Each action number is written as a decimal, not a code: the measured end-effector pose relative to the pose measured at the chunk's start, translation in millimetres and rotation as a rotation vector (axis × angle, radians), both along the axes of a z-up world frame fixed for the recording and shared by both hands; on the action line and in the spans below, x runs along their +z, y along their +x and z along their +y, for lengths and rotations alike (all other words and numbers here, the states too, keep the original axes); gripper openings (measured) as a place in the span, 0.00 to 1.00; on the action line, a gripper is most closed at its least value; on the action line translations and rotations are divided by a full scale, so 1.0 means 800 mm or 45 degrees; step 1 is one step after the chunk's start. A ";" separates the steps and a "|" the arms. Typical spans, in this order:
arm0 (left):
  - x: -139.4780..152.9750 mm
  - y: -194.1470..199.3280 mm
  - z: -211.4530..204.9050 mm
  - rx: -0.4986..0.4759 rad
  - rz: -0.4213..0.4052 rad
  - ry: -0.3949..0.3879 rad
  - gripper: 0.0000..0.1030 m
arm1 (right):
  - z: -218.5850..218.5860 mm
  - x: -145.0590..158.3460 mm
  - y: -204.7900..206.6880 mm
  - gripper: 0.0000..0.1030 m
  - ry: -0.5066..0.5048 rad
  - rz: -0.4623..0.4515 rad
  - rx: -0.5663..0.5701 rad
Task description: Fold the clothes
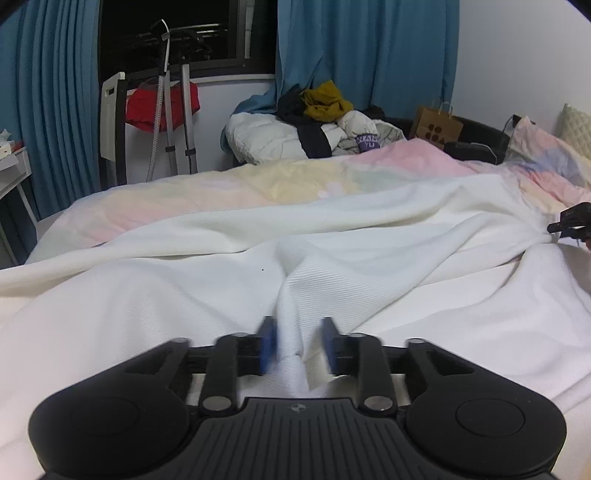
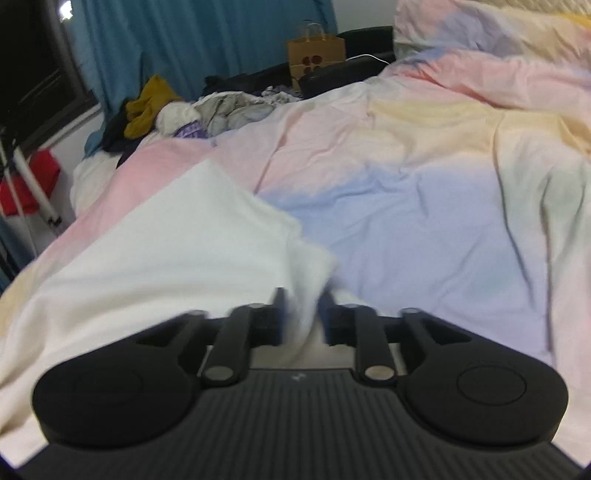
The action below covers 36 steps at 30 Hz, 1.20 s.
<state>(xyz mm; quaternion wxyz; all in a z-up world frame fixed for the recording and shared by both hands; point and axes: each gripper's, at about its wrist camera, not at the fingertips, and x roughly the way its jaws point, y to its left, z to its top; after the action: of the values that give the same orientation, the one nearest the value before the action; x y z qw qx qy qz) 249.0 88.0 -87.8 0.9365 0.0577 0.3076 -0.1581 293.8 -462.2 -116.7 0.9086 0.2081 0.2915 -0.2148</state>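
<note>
A large white knitted garment lies spread over the pastel bed cover. My left gripper has its blue pads on either side of a bunched ridge of the white cloth and holds it. My right gripper is shut on an edge of the same white garment, which stretches away to the left. The right gripper's black tip also shows at the right edge of the left wrist view, pinching the cloth there. Both views are slightly blurred by motion.
A pile of clothes with a mustard piece sits at the bed's far side. A brown paper bag stands by the wall. Blue curtains, a rack with red cloth and pillows surround the bed.
</note>
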 end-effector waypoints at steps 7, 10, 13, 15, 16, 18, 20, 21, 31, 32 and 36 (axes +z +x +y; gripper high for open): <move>0.028 -0.026 -0.006 0.034 -0.049 -0.030 0.63 | 0.077 0.073 -0.058 0.63 -0.107 -0.057 0.138; 0.031 -0.020 -0.006 0.057 -0.038 -0.071 0.65 | 0.127 0.093 -0.086 0.63 -0.010 -0.076 0.238; 0.033 -0.015 -0.006 0.080 -0.028 -0.111 0.67 | 0.184 0.107 -0.112 0.63 0.028 -0.138 0.361; 0.035 -0.008 -0.007 0.102 -0.019 -0.137 0.67 | 0.221 0.108 -0.126 0.63 -0.025 -0.163 0.426; 0.037 0.005 -0.010 0.135 -0.009 -0.143 0.67 | 0.236 0.106 -0.129 0.63 -0.059 -0.167 0.454; 0.040 0.035 -0.018 0.171 0.012 -0.154 0.67 | 0.257 0.098 -0.126 0.63 -0.127 -0.161 0.513; 0.040 0.069 -0.029 0.191 0.033 -0.152 0.67 | 0.264 0.086 -0.115 0.62 -0.184 -0.140 0.532; 0.039 0.089 -0.036 0.215 0.059 -0.147 0.67 | 0.265 0.079 -0.108 0.62 -0.205 -0.126 0.533; 0.000 0.248 -0.077 0.416 0.325 -0.010 0.67 | 0.195 0.032 -0.048 0.62 0.072 -0.064 0.350; 0.004 0.258 -0.076 0.437 0.307 -0.020 0.66 | 0.194 0.028 -0.043 0.62 0.080 -0.060 0.345; 0.009 0.299 -0.076 0.492 0.241 0.026 0.67 | 0.197 0.010 -0.026 0.64 0.099 -0.064 0.367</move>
<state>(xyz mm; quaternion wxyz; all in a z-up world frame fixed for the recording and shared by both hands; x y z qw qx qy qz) 488.3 27.0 -80.5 0.9157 -0.0080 0.4011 0.0228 272.9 -304.3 -108.3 0.9283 0.2045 0.3036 -0.0652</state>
